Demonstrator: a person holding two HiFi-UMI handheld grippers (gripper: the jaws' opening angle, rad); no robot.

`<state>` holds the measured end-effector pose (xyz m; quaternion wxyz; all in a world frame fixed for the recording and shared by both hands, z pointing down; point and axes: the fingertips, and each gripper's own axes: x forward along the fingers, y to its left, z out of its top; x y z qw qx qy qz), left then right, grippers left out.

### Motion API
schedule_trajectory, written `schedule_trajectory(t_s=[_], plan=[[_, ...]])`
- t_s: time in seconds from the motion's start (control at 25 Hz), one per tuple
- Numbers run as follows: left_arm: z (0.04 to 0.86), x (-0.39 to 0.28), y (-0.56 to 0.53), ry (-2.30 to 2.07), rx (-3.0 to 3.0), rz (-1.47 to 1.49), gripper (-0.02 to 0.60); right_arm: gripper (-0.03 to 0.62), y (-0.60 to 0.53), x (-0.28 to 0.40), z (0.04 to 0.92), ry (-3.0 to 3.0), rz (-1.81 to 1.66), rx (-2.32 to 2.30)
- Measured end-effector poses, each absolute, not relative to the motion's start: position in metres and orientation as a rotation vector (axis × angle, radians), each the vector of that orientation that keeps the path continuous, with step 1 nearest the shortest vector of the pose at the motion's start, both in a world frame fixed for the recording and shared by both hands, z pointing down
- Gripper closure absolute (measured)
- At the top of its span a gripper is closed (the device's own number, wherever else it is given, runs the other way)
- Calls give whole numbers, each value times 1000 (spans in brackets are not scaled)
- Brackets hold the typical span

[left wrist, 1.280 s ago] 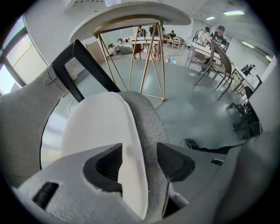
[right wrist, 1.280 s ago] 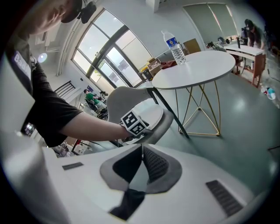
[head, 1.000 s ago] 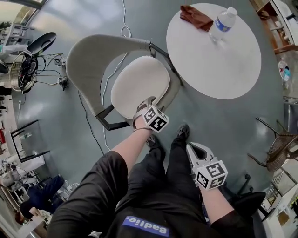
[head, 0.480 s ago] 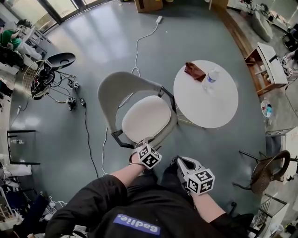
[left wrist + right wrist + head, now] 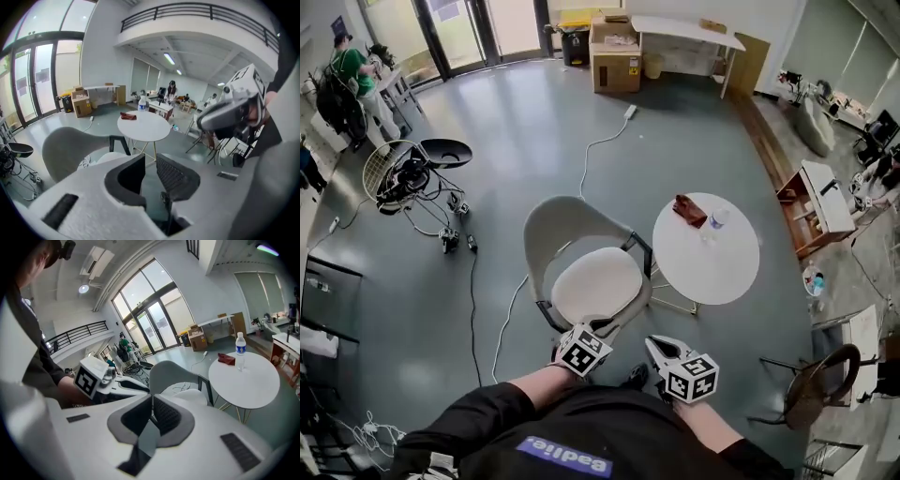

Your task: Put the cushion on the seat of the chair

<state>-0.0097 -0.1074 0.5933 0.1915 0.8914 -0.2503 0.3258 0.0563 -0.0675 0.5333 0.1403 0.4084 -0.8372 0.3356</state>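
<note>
Since the earlier frames both grippers have come up & back from the chair (image 5: 558, 225) toward the person's body, and the head view takes in far more of the room. The left gripper (image 5: 150, 164) has just been closing its jaws to a narrow slit w/ nothing between them, so it holds nothing. The right gripper (image 5: 151, 404) has its jaws pressed together, also empty. The cream cushion (image 5: 598, 284) lies on the chair's seat at centre frame, just above both grippers & apart from them, so the task looks done. Risks, by judgement: the cushion sits loose, so a leg or gripper brushing the seat's front could slide it off. The round table (image 5: 712, 272) stands just right of the chair, so a shoved chair could topple the water bottle (image 5: 713, 221) beside the red cloth (image 5: 686, 208)
</note>
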Motion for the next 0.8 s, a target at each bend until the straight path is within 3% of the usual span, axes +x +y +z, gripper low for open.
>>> schedule_trajectory(t_s=[0.12,0.36,0.8], plan=[[529,-13,-109,-708,2578,745,532,563,-67,42,522,-2439,933,1153],[434,-13,-89,-665,2701,457,565,563,-67,11,509,-2487,815,1060],[417,-34,-66,-685,2714,286,565,563,-64,-14,474,-2594,628,1006]])
